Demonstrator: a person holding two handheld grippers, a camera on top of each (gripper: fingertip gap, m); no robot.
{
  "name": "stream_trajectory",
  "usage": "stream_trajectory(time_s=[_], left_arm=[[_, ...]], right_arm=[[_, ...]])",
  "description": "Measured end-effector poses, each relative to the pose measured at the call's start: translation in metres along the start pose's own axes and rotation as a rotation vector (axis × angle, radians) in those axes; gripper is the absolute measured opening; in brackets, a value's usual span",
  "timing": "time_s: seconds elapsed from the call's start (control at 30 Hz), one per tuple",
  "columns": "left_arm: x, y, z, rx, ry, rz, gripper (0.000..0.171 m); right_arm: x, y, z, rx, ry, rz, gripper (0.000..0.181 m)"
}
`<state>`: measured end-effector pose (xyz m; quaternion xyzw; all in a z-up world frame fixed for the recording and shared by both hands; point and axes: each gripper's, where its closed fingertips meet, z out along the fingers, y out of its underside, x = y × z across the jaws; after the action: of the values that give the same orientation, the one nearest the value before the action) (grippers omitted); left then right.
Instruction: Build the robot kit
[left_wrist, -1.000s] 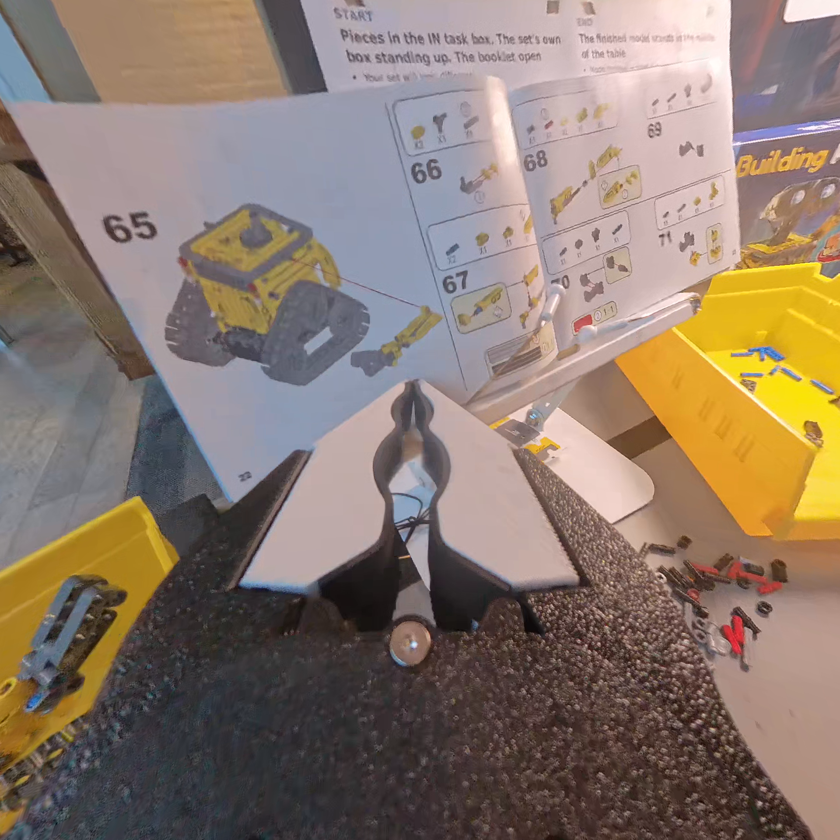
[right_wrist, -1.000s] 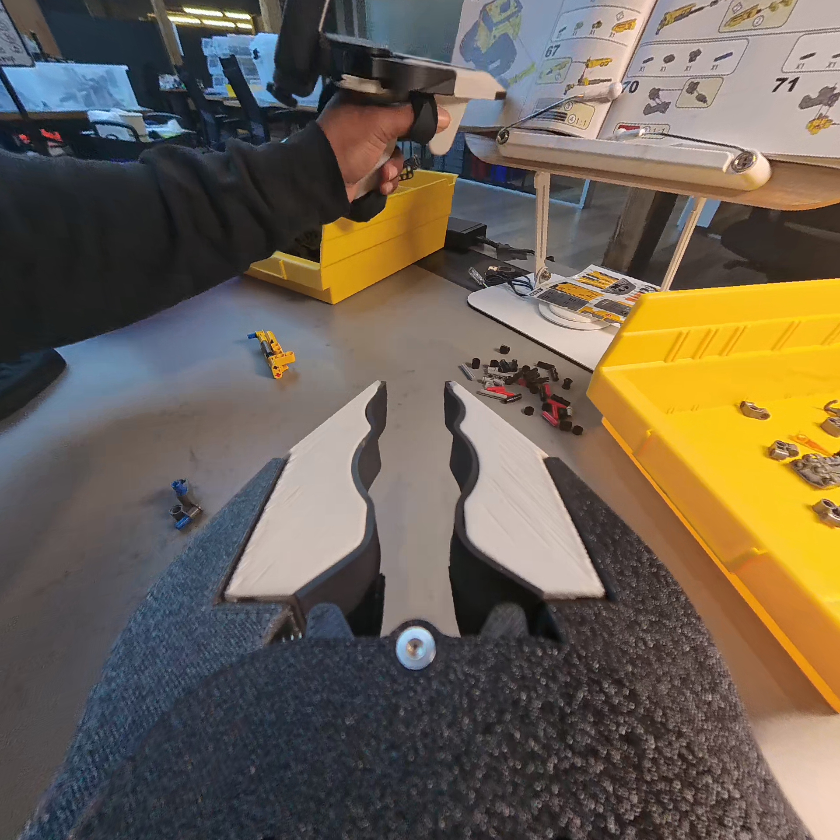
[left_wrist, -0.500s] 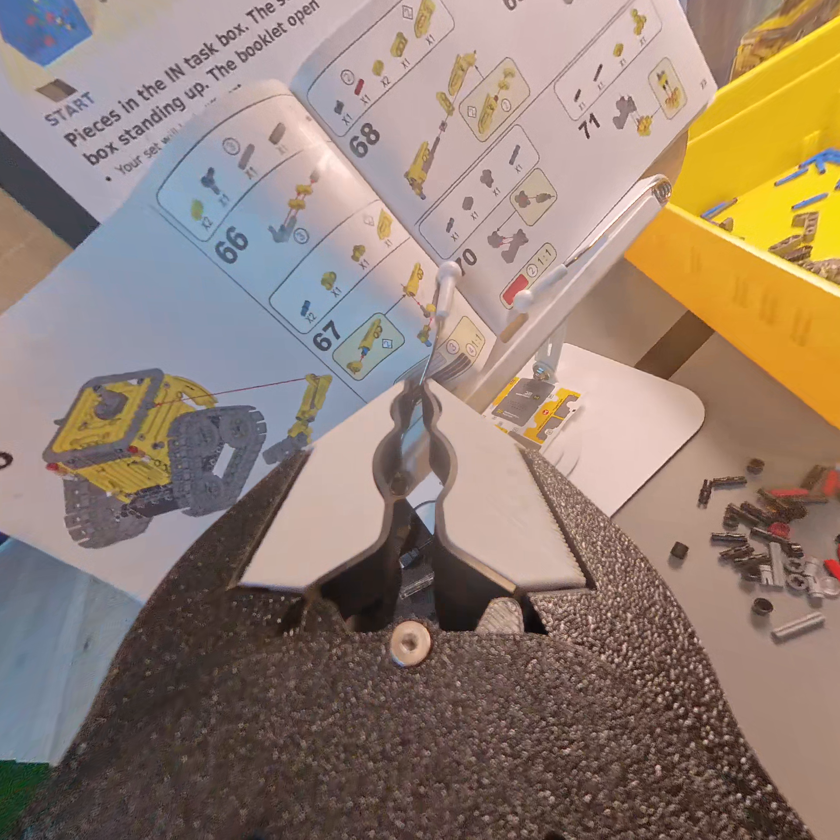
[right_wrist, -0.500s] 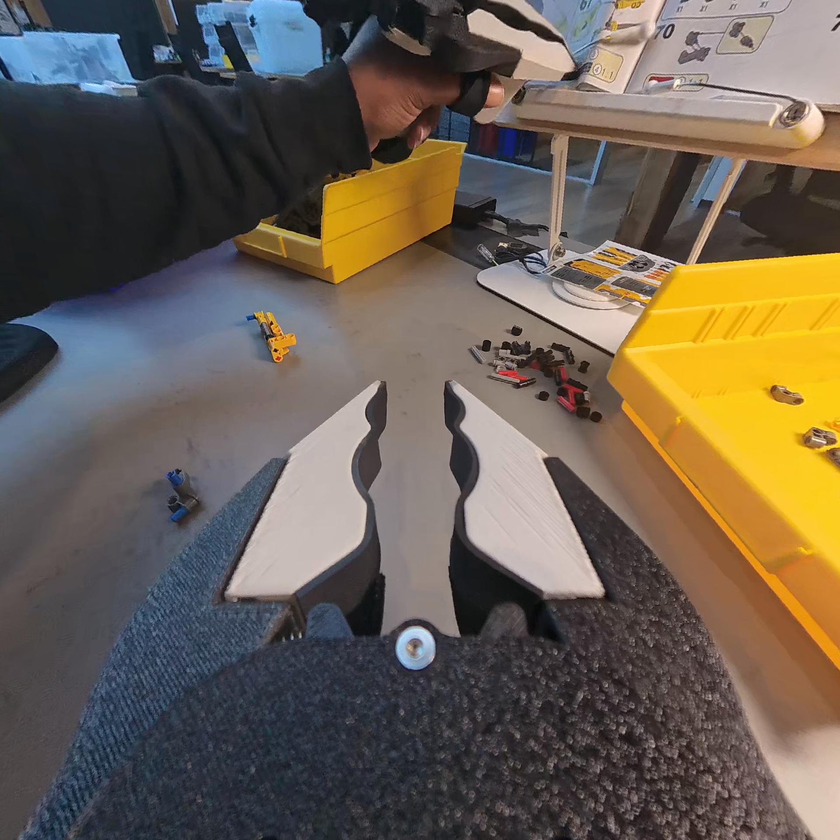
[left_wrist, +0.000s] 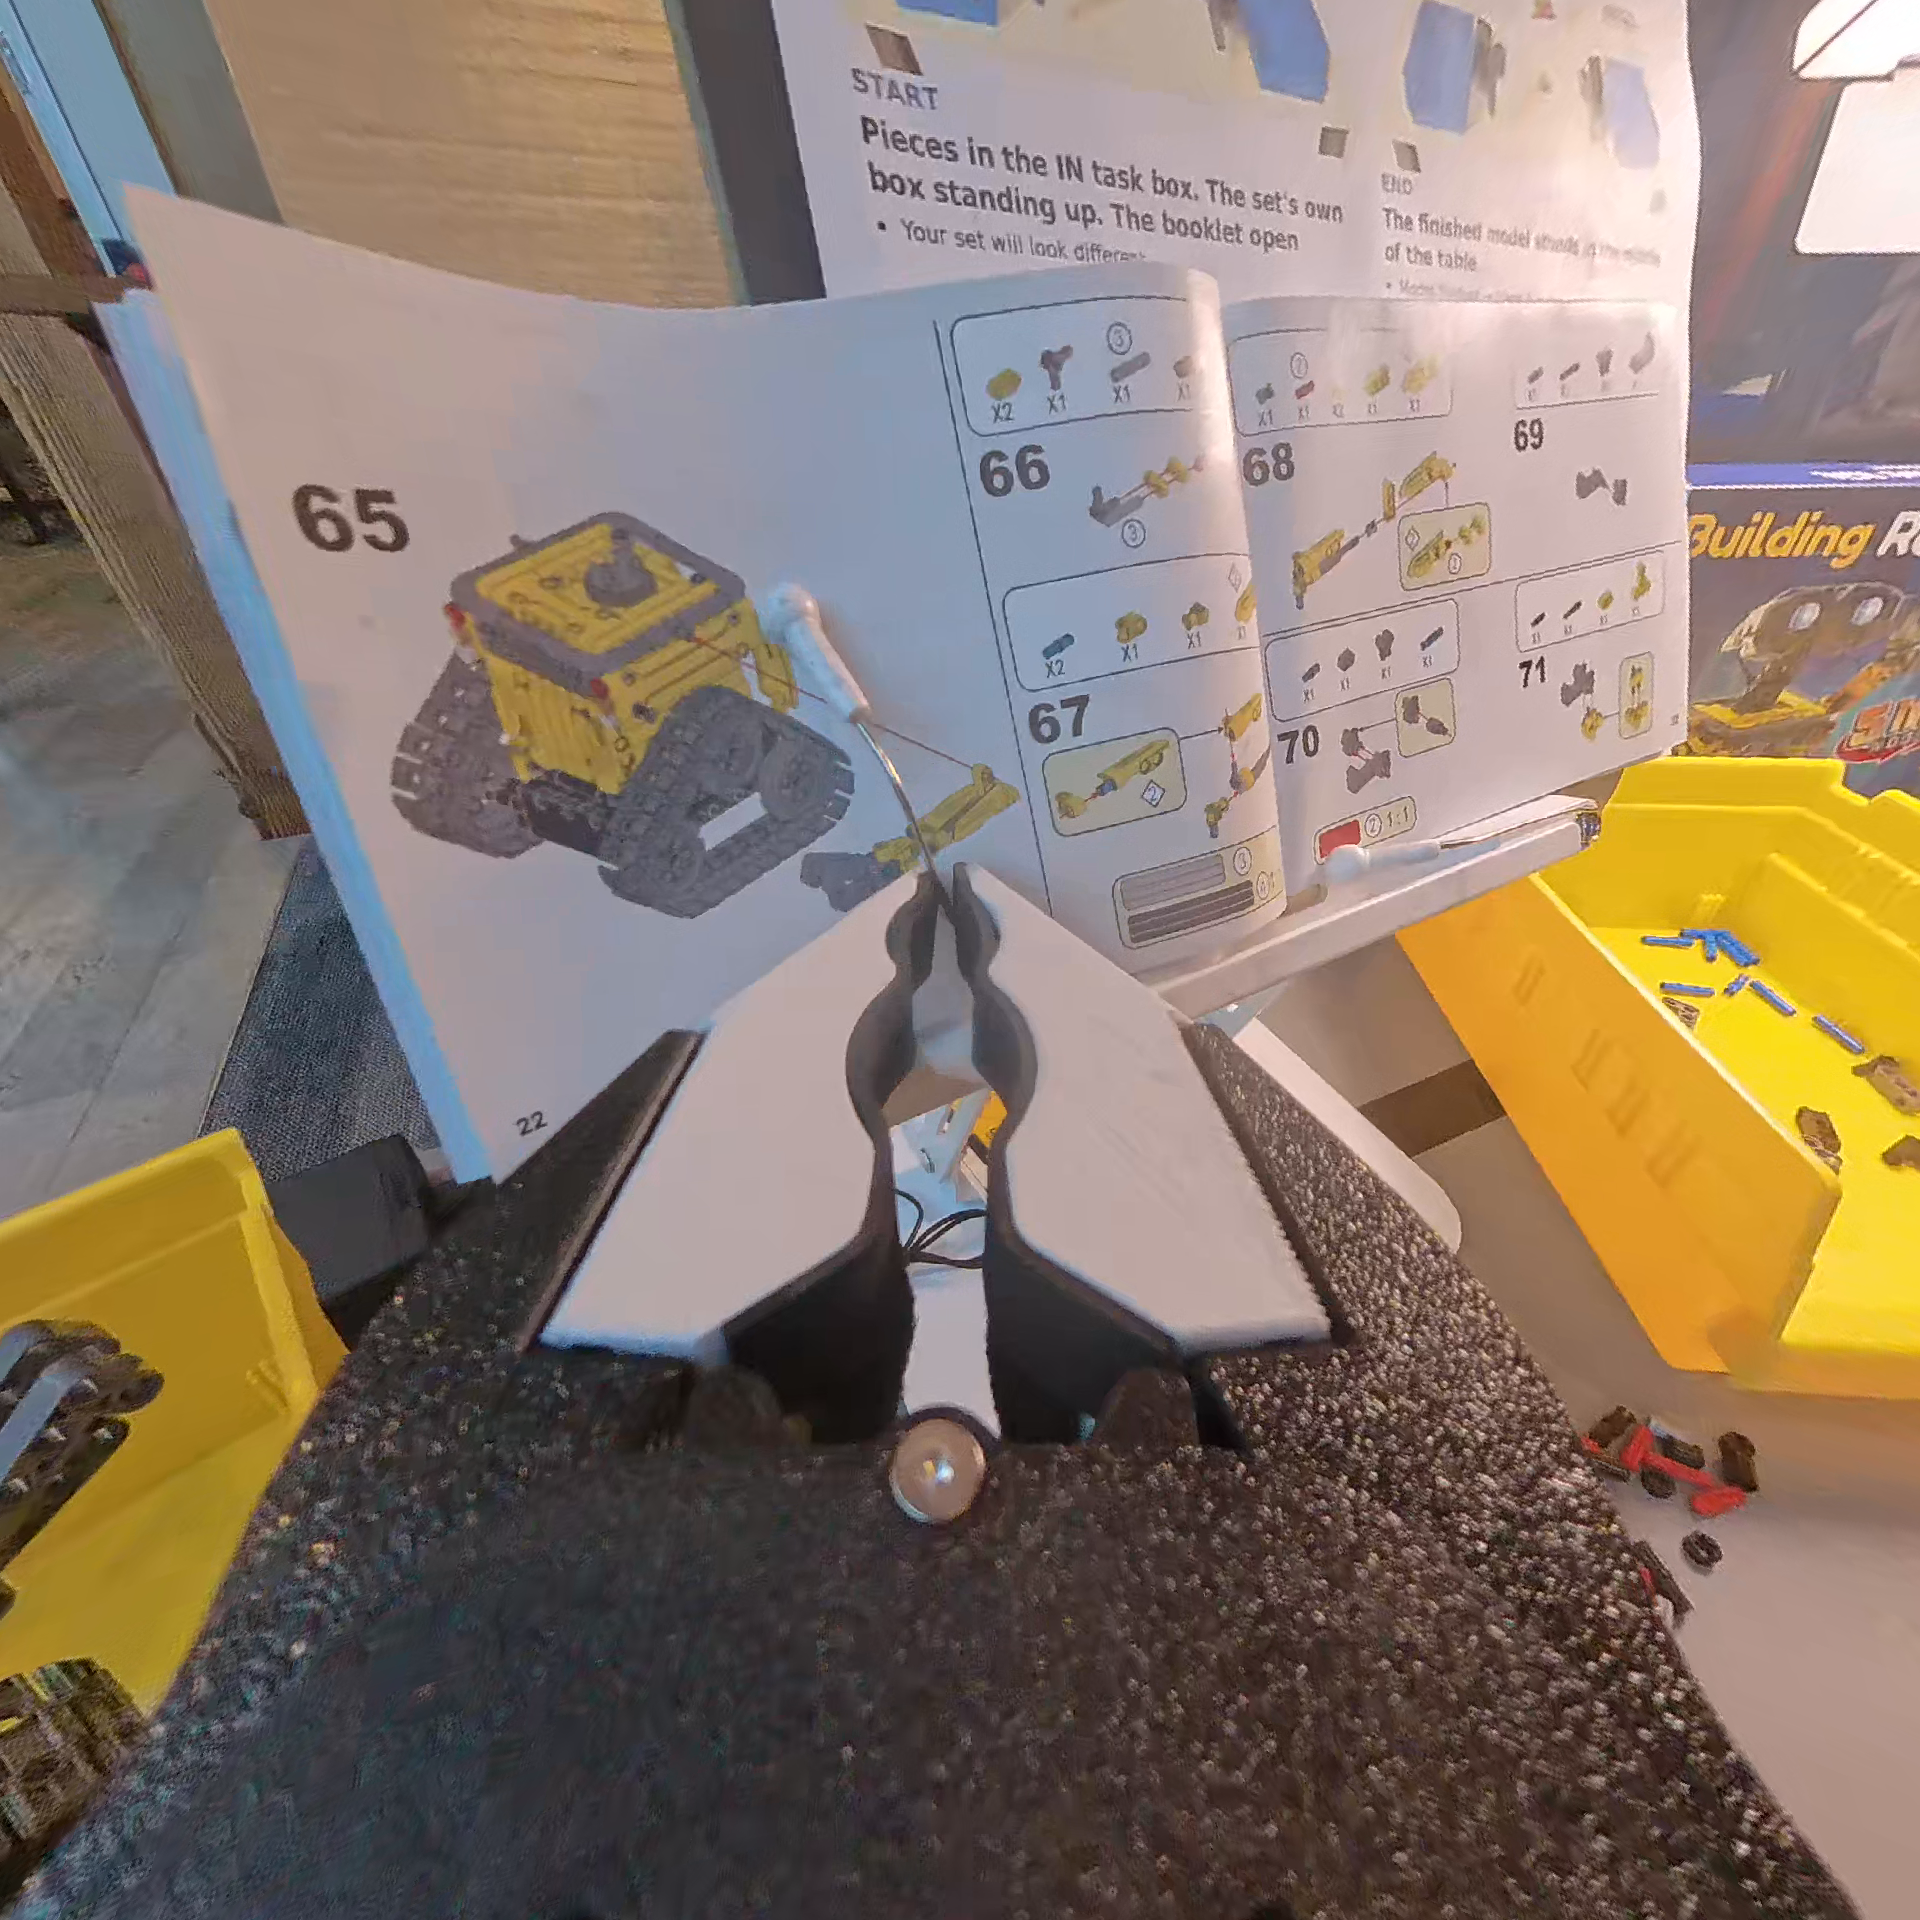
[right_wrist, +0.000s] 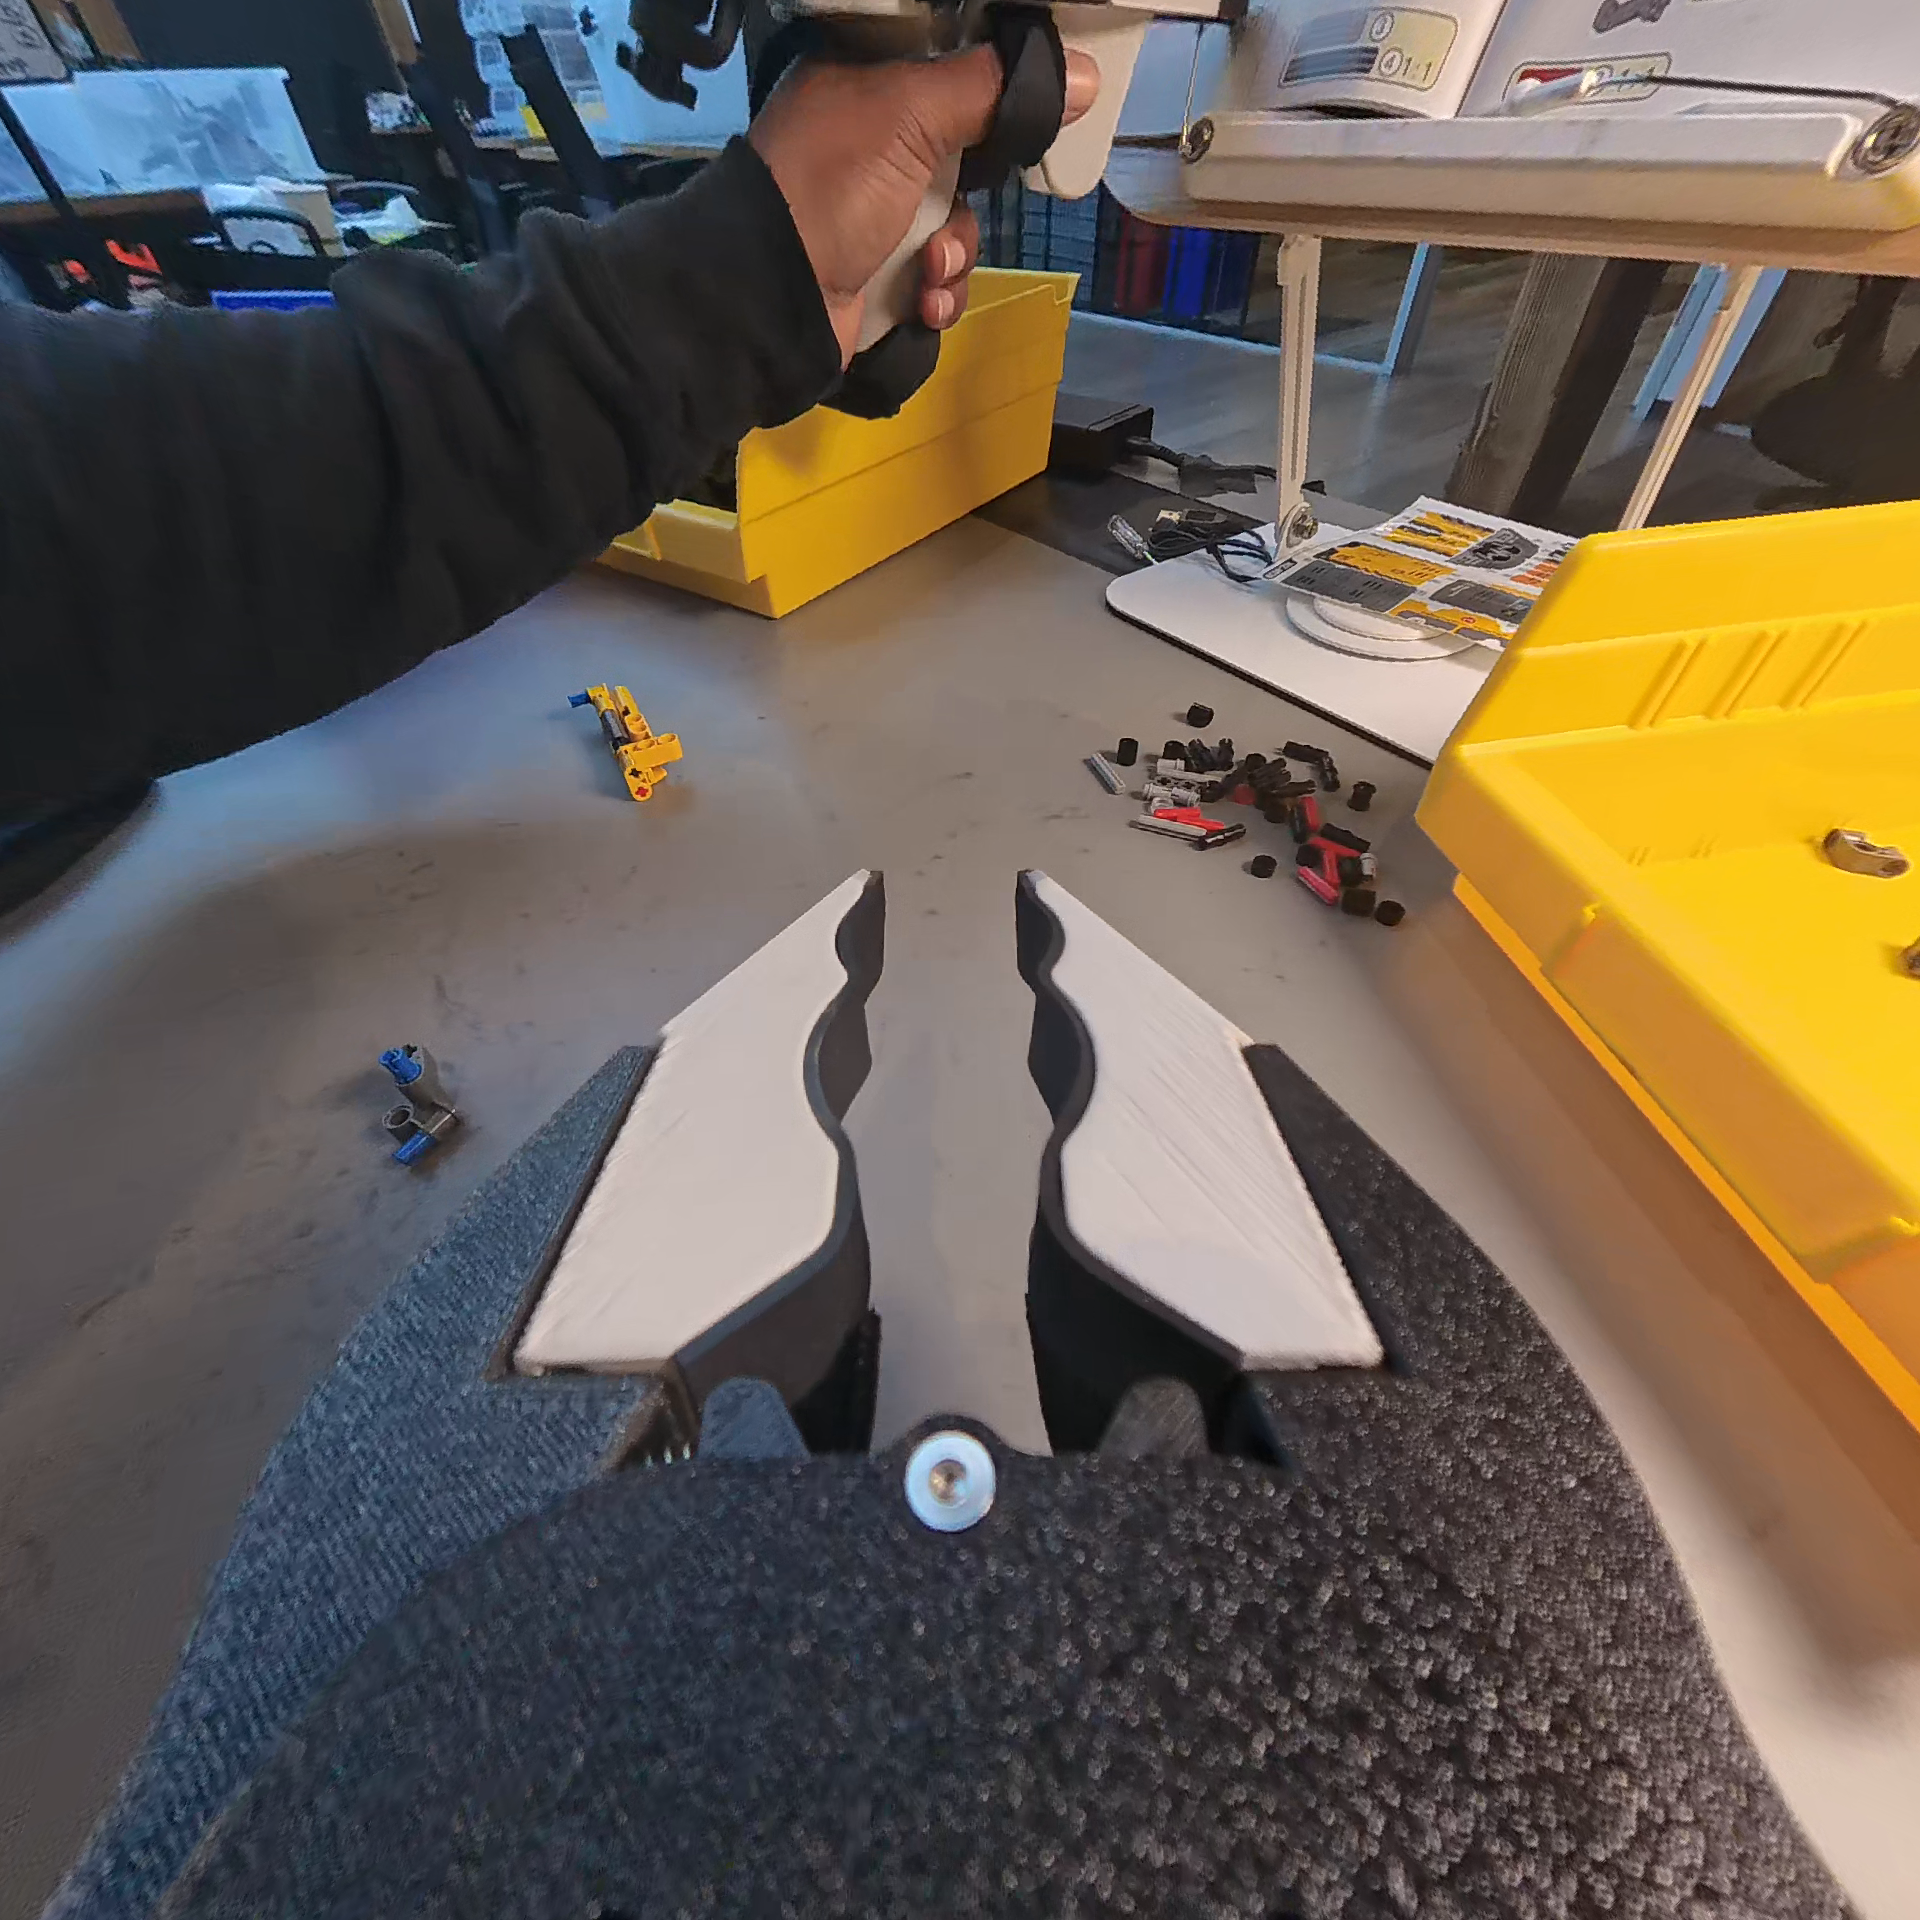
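Note:
My left gripper (left_wrist: 943, 883) is shut on the thin wire of a white-tipped page-holder arm (left_wrist: 821, 665). The arm slants up and left across the left page of an open instruction booklet (left_wrist: 644, 416). The booklet rests on a white book stand (left_wrist: 1455, 873), where a second holder arm (left_wrist: 1382, 854) lies low on the right page. My right gripper (right_wrist: 951, 883) is open and empty, a little above the grey table. The hand (right_wrist: 883, 177) holding the left gripper shows at the top of the right wrist view.
A yellow bin (right_wrist: 1662, 935) with loose pieces stands at the right, and another yellow bin (right_wrist: 894, 468) at the far left. On the table lie a small yellow assembly (right_wrist: 634, 738), a grey and blue piece (right_wrist: 416, 1107) and a pile of black and red pieces (right_wrist: 1257, 800). The stand's base (right_wrist: 1299, 634) bears a sticker sheet.
The left gripper, shut on the wire throughout, has swung the holder arm from the booklet's middle fold over onto the left page, tilting on the way. The right gripper has hardly moved.

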<state>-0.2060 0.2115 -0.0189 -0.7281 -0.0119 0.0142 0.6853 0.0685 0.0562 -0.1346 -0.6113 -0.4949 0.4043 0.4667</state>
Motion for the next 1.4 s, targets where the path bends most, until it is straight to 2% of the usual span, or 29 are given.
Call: stream_trajectory(time_s=[0.27,0.57,0.73,0.83,1.0,1.1,1.17,1.27,1.33,1.4], left_arm=[[-0.009,0.006,-0.006,0.021,-0.027,-0.108,0.004],[0.001,-0.001,-0.002,-0.010,-0.038,0.068,0.001],[-0.010,0.007,-0.011,0.027,-0.054,-0.158,0.004],[-0.014,0.020,-0.021,0.049,-0.079,-0.330,0.008],[0.002,0.040,-0.034,0.048,-0.016,-0.630,0.011],[0.023,0.038,-0.043,0.051,0.068,-0.711,0.020],[0.031,0.027,-0.050,0.062,0.087,-0.670,0.024],[0.026,0.003,-0.054,0.077,0.026,-0.453,0.032],[0.013,-0.005,-0.047,0.057,-0.055,-0.287,0.044],[0.001,-0.001,-0.033,-0.010,-0.101,-0.178,0.063]], right_arm=[[-0.001,0.001,0.000,-0.003,-0.002,-0.003,0.025],[-0.001,0.001,0.001,-0.004,-0.006,0.000,0.025],[0.003,-0.002,0.001,0.008,0.013,0.004,0.025],[0.010,-0.013,0.008,0.022,0.037,-0.012,0.025],[0.033,-0.071,0.035,0.091,0.115,-0.106,0.026],[0.062,-0.116,0.062,0.142,0.194,-0.182,0.027],[0.087,-0.140,0.084,0.157,0.245,-0.207,0.029],[0.131,-0.167,0.115,0.147,0.321,-0.231,0.029],[0.158,-0.176,0.132,0.101,0.370,-0.274,0.032],[0.180,-0.178,0.143,0.051,0.411,-0.287,0.037]])
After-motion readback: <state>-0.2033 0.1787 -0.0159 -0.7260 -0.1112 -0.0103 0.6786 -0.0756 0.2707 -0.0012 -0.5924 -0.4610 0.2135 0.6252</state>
